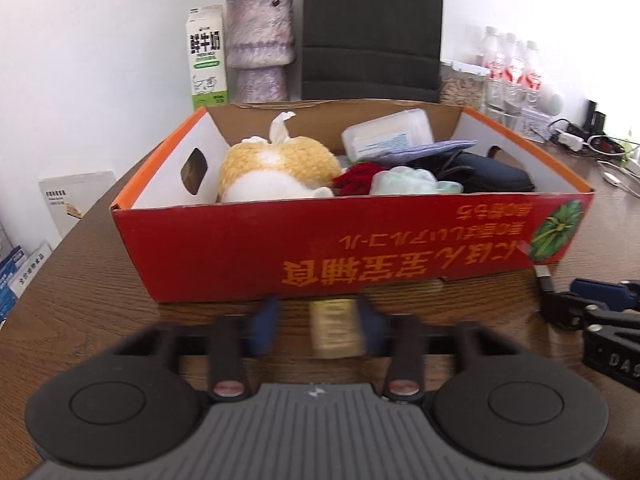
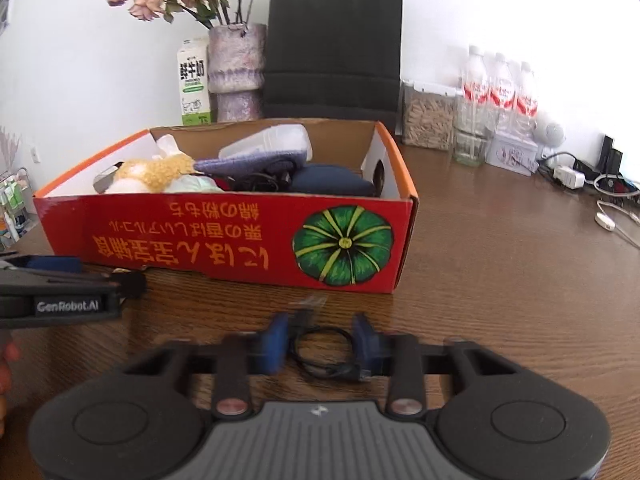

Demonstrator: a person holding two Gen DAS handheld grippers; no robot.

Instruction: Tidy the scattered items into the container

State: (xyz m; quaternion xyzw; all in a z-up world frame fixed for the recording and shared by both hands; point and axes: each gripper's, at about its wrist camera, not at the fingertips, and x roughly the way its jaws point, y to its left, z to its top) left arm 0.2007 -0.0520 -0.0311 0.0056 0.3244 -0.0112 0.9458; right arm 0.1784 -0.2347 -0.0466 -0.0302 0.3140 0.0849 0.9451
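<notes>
your left tongs (image 1: 318, 320) are blurred; they look clenched on a small yellowish packet (image 1: 332, 330). your right tongs (image 2: 320, 342) stand around a coiled black cable (image 2: 322, 354) on the wooden surface (image 2: 500, 280), grip unclear. "genrobot.ai" is readable on the left tool. behind stands the red box (image 2: 224, 236) with a green pumpkin picture, holding a plush toy (image 1: 272, 170).

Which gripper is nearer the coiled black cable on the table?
Right. The right gripper has the coiled black cable between its fingers; the left gripper is off to the cable's left, around a small yellowish packet.
</notes>
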